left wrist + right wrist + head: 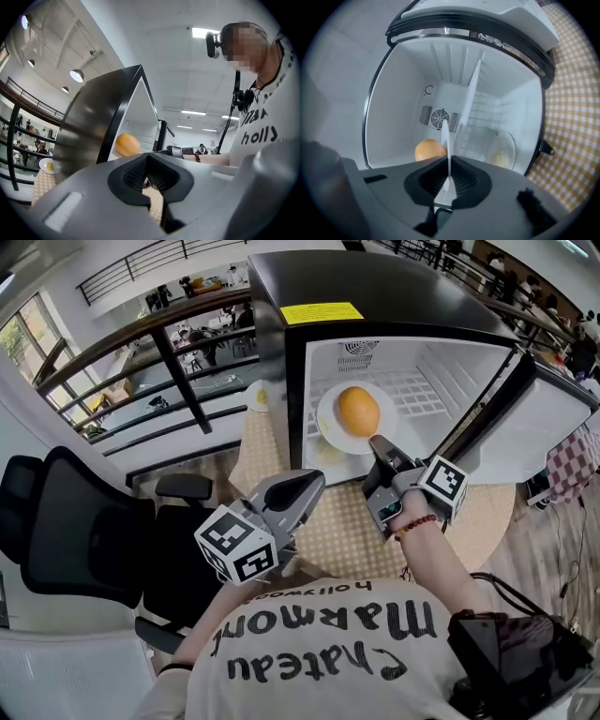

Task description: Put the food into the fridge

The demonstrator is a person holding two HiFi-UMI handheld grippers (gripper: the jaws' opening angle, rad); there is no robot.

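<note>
An orange (358, 411) lies on a white plate (328, 423) at the mouth of the open black mini fridge (375, 296), over its wire shelf (422, 395). My right gripper (380, 444) is shut on the plate's near rim. In the right gripper view the plate (449, 136) stands edge-on between the jaws of the right gripper (449, 180), with the orange (430, 150) to its left. My left gripper (305, 486) hangs shut and holds nothing, left of the fridge front above the table. The left gripper view shows the left gripper (149, 176) and, past it, the orange (127, 144).
A second plate with yellowish food (328, 454) (501, 152) sits low inside the fridge. Another plate (260, 395) (48, 165) rests on the checkered tablecloth (347, 531) left of the fridge. The fridge door (534, 418) stands open at right. A black chair (75, 531) is at left.
</note>
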